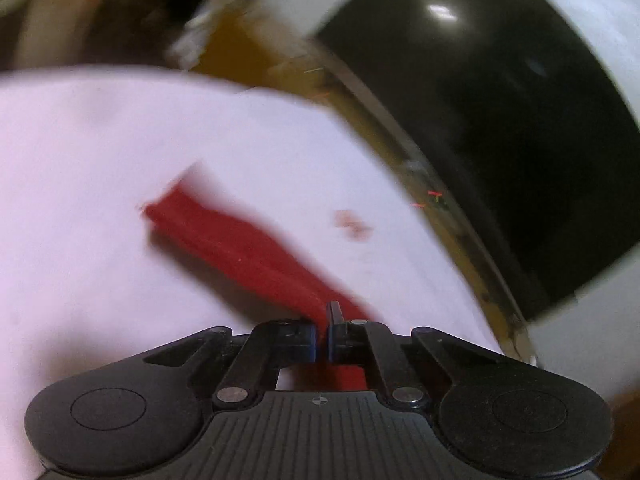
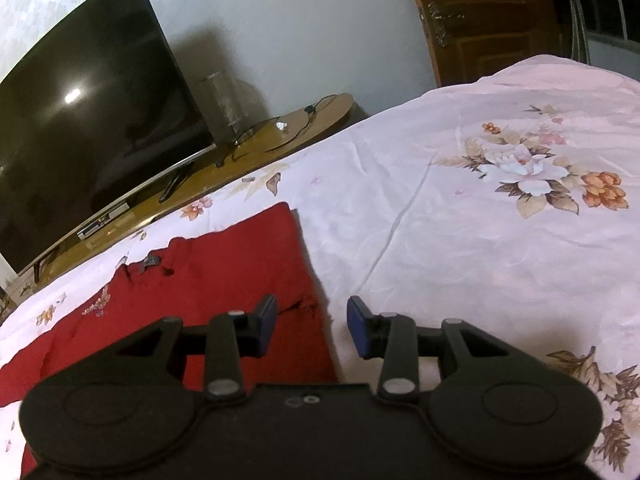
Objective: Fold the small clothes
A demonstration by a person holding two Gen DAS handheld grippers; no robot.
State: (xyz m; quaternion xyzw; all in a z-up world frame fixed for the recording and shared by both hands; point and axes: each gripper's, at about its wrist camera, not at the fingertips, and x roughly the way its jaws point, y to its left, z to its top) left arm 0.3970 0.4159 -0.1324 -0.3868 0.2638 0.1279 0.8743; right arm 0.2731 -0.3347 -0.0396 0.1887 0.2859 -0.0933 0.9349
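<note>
A red garment [image 2: 224, 276] lies on the floral bedsheet [image 2: 460, 220], spread flat to the left of my right gripper. My right gripper [image 2: 312, 330] is open and empty, hovering over the garment's right edge; its left finger [image 2: 266, 320] is above the cloth. In the blurred left wrist view, my left gripper [image 1: 322, 342] is shut on a bunched edge of the red garment [image 1: 240, 248], which stretches away up-left over the sheet [image 1: 100, 200].
A black TV [image 2: 88, 128] stands on a wooden stand [image 2: 280, 132] beyond the bed's far edge, with cables and a glass jar [image 2: 224, 100]. A wooden door [image 2: 492, 16] is at the back right. The TV also shows in the left wrist view [image 1: 500, 120].
</note>
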